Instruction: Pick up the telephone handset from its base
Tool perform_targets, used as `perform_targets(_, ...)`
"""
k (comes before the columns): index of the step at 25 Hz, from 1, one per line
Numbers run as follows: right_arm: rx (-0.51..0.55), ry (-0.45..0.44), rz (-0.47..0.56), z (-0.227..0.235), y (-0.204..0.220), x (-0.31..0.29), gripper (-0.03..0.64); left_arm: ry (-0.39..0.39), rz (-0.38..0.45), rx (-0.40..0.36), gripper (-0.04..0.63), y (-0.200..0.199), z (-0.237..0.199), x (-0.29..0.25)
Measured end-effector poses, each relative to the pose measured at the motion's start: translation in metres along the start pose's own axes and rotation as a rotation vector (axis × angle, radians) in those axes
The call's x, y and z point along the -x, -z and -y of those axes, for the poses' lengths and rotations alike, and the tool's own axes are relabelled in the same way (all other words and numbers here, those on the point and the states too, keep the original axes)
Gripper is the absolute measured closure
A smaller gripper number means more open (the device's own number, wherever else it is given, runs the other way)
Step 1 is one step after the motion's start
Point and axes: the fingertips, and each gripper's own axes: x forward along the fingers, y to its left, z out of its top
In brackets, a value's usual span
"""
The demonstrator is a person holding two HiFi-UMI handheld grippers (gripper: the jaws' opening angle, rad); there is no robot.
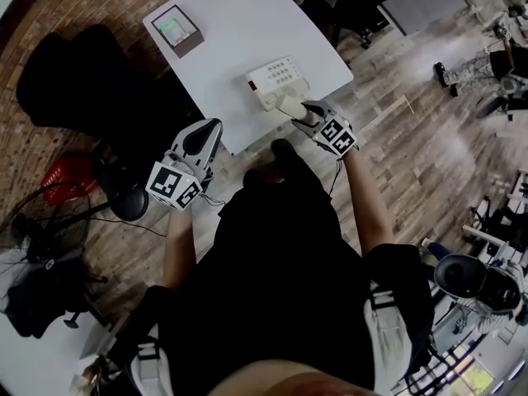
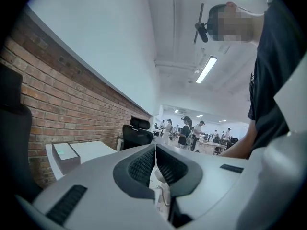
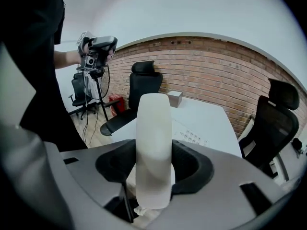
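Observation:
The white telephone handset (image 1: 289, 104) is lifted off its base (image 1: 272, 79), which stands near the front right corner of the white table (image 1: 231, 23). My right gripper (image 1: 307, 115) is shut on the handset's lower part. In the right gripper view the handset (image 3: 153, 128) stands upright between the dark pads (image 3: 192, 164), and the base's keypad (image 3: 192, 137) shows behind it. My left gripper (image 1: 210, 130) hovers at the table's front edge, left of the phone. Its jaws meet with nothing between them (image 2: 156, 159).
A small box with a green top (image 1: 176, 30) sits at the table's far left corner. Black office chairs (image 1: 91, 89) stand left of and behind the table, and a red basket (image 1: 66, 176) is on the floor. A brick wall (image 3: 216, 66) runs behind the table.

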Motion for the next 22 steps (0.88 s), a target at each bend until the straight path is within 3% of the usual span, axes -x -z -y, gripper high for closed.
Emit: perform_targets(22,-0.270,0.204,0.204,-0.041,0.004,0.050,0.403,0.173,-0.041,-0.014,0.572,0.022,0.039,0.011)
